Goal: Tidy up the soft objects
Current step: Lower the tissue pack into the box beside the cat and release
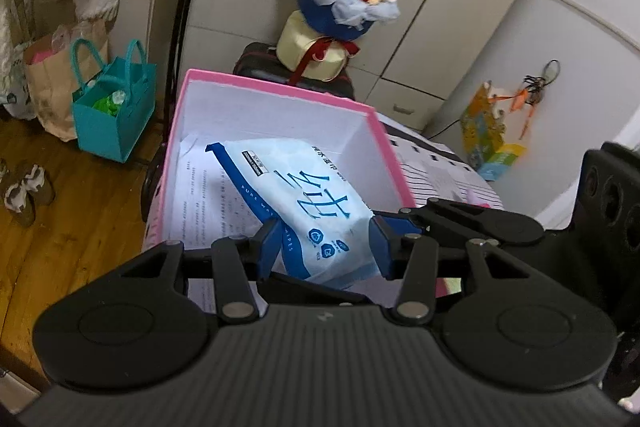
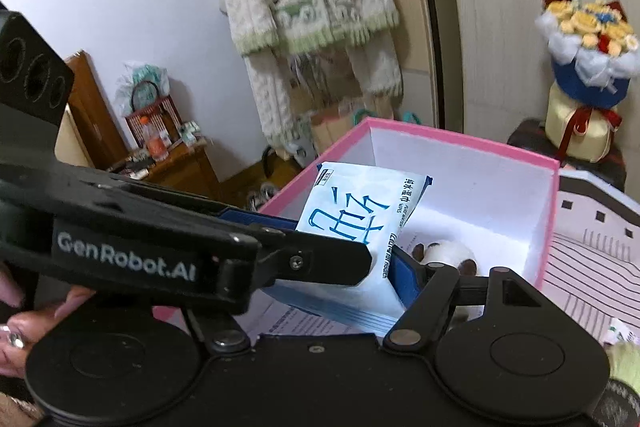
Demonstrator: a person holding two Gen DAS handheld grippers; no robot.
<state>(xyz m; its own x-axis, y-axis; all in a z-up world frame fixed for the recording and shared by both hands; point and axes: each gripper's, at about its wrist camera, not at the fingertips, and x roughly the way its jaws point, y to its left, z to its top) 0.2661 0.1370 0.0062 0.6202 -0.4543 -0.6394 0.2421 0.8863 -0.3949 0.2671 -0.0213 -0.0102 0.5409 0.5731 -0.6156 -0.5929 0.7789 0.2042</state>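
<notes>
The pink box (image 1: 276, 89) stands open. Over it, the wipes pack (image 1: 316, 211) slants, its long axis running from the near end up toward the box's far-left corner. The left gripper (image 1: 326, 243) fingers clamp its near end. Whether the right gripper (image 2: 384, 267) grips it, I cannot tell. A small panda toy (image 2: 448, 253) lies inside.

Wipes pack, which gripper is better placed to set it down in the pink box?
Left, probably: the left gripper clamps the wipes pack directly over the open pink box; the right gripper's hold is unclear.
</notes>
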